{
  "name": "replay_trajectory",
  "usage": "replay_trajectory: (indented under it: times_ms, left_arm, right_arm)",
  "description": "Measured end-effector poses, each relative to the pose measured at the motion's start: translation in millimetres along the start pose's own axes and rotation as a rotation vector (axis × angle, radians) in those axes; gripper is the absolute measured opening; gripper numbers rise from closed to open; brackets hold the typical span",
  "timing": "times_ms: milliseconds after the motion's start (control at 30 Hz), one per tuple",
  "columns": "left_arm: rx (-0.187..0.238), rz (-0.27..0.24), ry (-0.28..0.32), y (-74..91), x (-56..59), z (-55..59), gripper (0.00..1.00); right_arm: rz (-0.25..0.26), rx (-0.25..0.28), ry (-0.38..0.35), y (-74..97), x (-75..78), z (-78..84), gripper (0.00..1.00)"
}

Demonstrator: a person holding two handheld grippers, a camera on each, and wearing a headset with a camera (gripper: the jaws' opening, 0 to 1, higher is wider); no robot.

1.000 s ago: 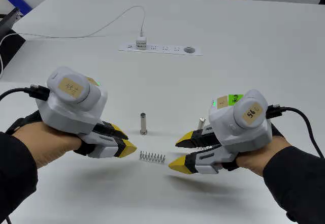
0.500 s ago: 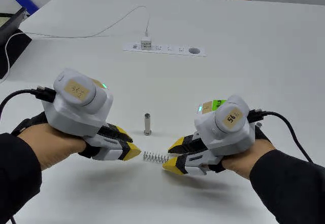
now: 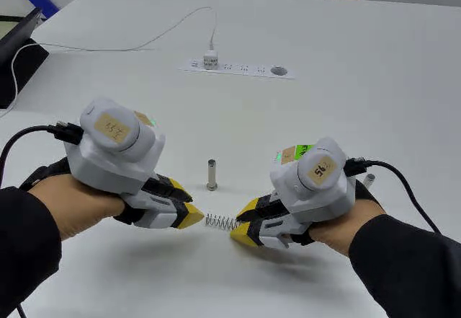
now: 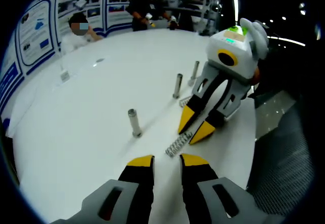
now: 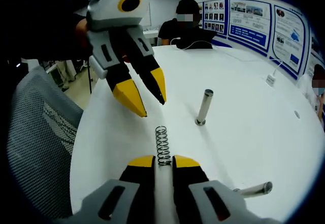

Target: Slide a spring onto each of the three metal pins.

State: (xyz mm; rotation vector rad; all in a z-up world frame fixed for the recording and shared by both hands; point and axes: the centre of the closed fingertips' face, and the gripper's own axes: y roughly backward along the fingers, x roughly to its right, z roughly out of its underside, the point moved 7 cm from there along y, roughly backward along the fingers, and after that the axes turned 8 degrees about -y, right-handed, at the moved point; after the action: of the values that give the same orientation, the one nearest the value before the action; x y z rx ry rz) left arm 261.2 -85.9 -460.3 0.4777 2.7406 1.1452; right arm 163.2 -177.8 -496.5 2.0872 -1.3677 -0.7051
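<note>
A small steel spring [image 3: 220, 222] lies flat on the white table between the two grippers. My right gripper [image 3: 242, 221] has its yellow fingertips narrowed onto the spring's [image 5: 162, 144] near end, which sits between my right gripper's [image 5: 163, 161] jaws. My left gripper [image 3: 191, 216] points at the spring's [image 4: 177, 144] other end from the left, a little short of it; my left gripper [image 4: 166, 160] has its jaws slightly apart with nothing between them. One metal pin [image 3: 212, 174] stands upright just behind the spring. A second pin [image 5: 254, 188] lies on its side by my right hand.
A white power strip [image 3: 238, 68] with a plugged charger and cable lies further back on the table. Two more pins [image 4: 177, 86] stand behind the right gripper in the left gripper view. A person sits at the table's far end.
My right gripper has moved left to the spring and narrowed its jaws around the spring's end. The left gripper has held its place beside the other end.
</note>
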Motion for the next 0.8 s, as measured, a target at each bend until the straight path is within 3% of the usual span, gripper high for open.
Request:
replay_trajectory:
  times_ms: [300, 800]
  left_arm:
    - [-0.002, 0.010, -0.027, -2.8, 1.4, 2.0, 0.22]
    - [-0.038, 0.050, -0.229, -16.9, 16.0, -0.2, 0.25]
  right_arm:
    - [0.002, -0.011, 0.025, 0.6, -1.0, -1.6, 0.12]
    - [-0.043, -0.075, 0.077, 12.6, -11.8, -8.1, 0.12]
